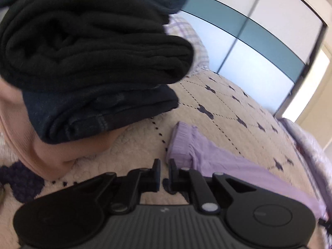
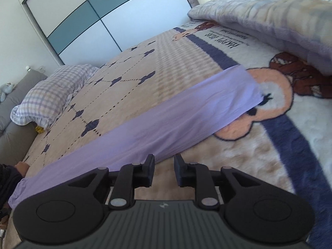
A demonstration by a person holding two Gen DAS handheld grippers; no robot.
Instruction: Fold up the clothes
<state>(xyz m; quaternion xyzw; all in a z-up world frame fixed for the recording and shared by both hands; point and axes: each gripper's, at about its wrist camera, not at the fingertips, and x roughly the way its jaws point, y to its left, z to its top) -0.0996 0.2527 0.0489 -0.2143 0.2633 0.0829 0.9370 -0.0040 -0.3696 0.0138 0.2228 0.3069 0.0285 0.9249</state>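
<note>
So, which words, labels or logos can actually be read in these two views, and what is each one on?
"HAPPY BEAR" printed on the bear blanket, seen upside down in the right wrist view.
Smaller print lines beside it on the blanket: too small and blurred to read.
A small pale logo mark on the right claw body, no letters legible.
The same mark on the left claw body, unreadable.
Nothing readable on the lilac garment or the wardrobe.

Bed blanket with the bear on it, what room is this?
Most likely a bedroom. A blanket covers a wide bed, a checked pillow lies at its head, and a big wardrobe stands behind. Folded clothes are stacked on the bed.
</note>
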